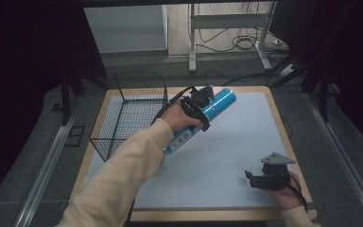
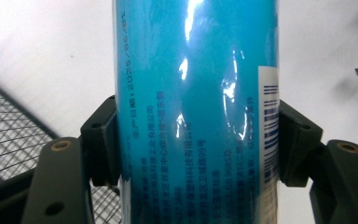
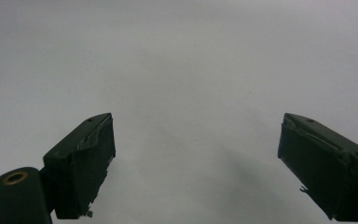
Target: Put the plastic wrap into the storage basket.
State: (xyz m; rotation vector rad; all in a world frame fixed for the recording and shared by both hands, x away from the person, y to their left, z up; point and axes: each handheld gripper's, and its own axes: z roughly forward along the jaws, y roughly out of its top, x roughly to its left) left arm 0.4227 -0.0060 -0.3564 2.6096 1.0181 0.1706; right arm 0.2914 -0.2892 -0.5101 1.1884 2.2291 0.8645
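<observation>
A long blue cylindrical can (image 1: 217, 105) with a white label hangs tilted above the grey mat, its top toward the far right. My left gripper (image 1: 199, 109) is shut on its middle. In the left gripper view both black pads (image 2: 103, 140) press the sides of the blue can (image 2: 196, 112), whose printed text and barcode face the camera. My right gripper (image 1: 251, 178) rests low near the mat's front right corner, held by a hand. In the right gripper view the right gripper (image 3: 196, 163) stands open with only grey mat between its jaws.
A black wire basket (image 1: 127, 113) stands at the table's left, just left of the can; its mesh (image 2: 9, 140) shows in the left gripper view. The grey mat (image 1: 236, 142) covers a wooden table. Cables and a desk frame lie on the floor beyond.
</observation>
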